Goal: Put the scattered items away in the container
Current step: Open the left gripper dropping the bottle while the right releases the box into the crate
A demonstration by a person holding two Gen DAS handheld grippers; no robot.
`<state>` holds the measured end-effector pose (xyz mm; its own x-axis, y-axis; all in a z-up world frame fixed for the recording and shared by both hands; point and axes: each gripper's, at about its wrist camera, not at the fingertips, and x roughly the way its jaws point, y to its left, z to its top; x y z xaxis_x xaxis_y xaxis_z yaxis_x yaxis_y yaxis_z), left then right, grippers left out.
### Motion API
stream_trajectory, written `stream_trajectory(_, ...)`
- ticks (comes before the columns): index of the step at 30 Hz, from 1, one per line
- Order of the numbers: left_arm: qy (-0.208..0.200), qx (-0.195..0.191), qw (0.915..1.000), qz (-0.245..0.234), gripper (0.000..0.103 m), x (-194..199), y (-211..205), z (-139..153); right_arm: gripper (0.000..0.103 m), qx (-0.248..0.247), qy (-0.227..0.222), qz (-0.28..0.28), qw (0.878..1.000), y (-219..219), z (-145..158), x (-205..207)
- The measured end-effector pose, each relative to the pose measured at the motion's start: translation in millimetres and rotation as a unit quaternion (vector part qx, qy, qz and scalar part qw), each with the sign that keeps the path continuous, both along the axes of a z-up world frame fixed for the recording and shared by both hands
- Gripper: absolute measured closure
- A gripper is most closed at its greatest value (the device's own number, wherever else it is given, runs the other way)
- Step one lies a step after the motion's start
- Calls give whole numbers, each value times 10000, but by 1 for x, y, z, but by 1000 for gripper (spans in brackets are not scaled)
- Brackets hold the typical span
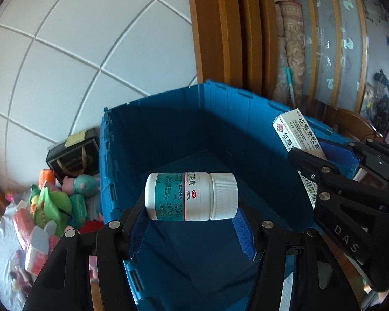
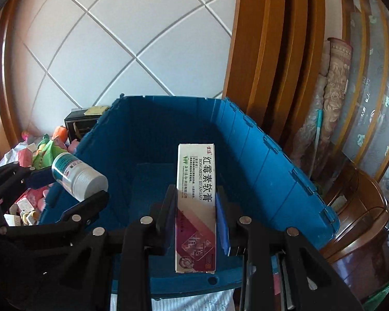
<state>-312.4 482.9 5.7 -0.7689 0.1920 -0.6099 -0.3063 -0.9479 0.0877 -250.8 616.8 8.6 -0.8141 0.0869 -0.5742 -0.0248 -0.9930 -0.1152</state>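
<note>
A white pill bottle (image 1: 192, 196) with a teal label lies sideways between the blue pads of my left gripper (image 1: 192, 217), which is shut on it above the blue crate (image 1: 168, 134). My right gripper (image 2: 195, 207) is shut on a long white and maroon ointment box (image 2: 196, 202), held lengthwise over the same blue crate (image 2: 259, 160). The crate's inside looks bare in both views. In the left wrist view the right gripper (image 1: 321, 160) with its ointment box (image 1: 298, 134) shows at the right. In the right wrist view the left gripper (image 2: 72, 184) and the pill bottle (image 2: 77, 178) show at the left.
A heap of plush toys and packets (image 1: 49, 207) lies left of the crate, with a dark gift box (image 1: 72, 155) behind it. A wooden door frame (image 1: 220, 31) and rolled rugs (image 1: 290, 51) stand behind the crate. A dark wooden cabinet (image 2: 355, 207) is at the right.
</note>
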Motion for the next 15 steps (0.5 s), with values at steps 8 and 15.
stream_trajectory(8,-470,-208,9986,113,42,-24,22,-22,75,7,-354,-157,9993,25,-22,-26)
stream_trajectory(15,-441,-193,9987,158,22,-29,28,-21,75,39,-265,-150,9995,28,-17,-34)
